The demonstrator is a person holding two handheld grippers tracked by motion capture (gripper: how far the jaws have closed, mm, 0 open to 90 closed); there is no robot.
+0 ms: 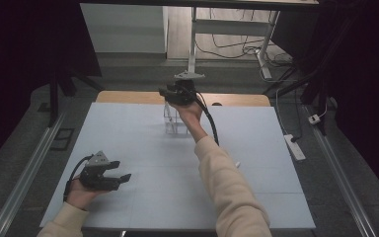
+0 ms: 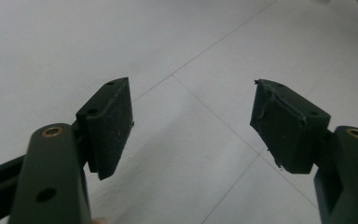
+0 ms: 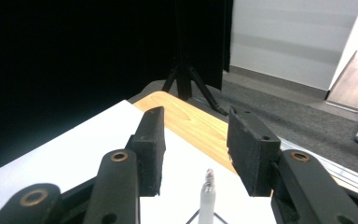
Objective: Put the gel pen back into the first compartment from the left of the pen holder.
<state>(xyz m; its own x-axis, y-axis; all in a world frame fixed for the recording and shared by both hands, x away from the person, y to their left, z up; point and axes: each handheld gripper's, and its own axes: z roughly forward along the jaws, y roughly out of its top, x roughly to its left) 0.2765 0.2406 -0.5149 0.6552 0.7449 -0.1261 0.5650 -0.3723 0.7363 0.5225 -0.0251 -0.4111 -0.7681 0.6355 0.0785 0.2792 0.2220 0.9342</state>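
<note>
- White sheet covers the bench [image 1: 128, 148], with a strip of bare wood at its far edge; around it the room is dark, with cables on the grey floor.
- Near the far middle of the sheet stands a clear holder [image 1: 173, 121], a see-through stand that is hard to read in detail.
- The right tongs [image 1: 177, 94] hang just above this holder, held by a hand in a cream sleeve.
- In the right gripper view, a pen [image 3: 207, 198] with a white barrel stands upright, its tip pointing up between and below the two jaws. The pads [image 3: 151, 149] do not touch it; the jaws stand partly open with a clear gap at each side.
- My judgement: the step in hand is the release of the pen into the holder. The pen seems to stand by itself, so the placing looks nearly done.
- The left tongs [image 1: 106, 173] rest low over the near left part of the sheet, well apart from the holder. Their jaws are wide open and empty; between them is seen bare sheet.
- The next move, I think, calls for lifting the right tongs straight up, with the jaws kept apart, so that no pad catches the pen tip and tilts the holder.
</note>
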